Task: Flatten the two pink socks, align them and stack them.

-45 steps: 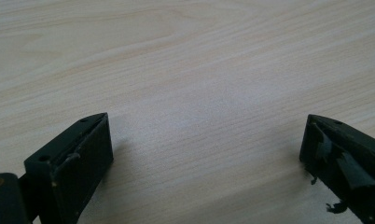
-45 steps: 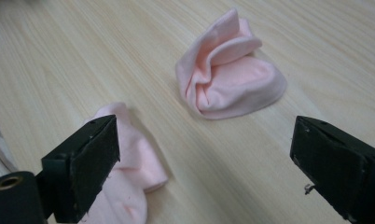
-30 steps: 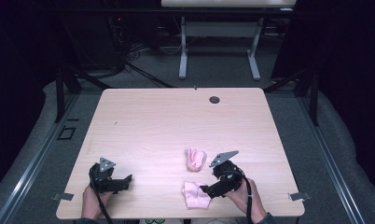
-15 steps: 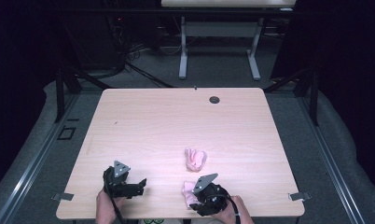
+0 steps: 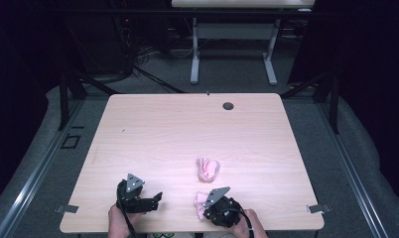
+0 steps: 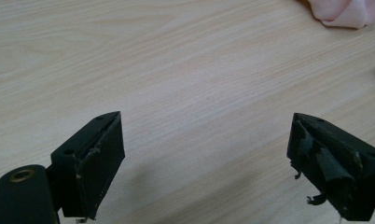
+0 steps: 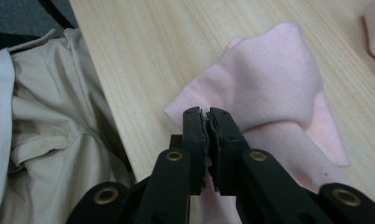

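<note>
I have pulled both tools back to the near edge of the table over the last second. My right tool now sits clenched on the hem of the flat pink sock, which lies at that near edge, dragged a little toward me. The second sock, balled up, rests just beyond it, untouched. My left tool hangs released over bare wood, left of the flat sock. I judge I'm starting to lift or unfold the flat one.

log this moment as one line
left hand-held gripper open, empty | right hand-held gripper shut on near pink sock | second pink sock loose
</note>
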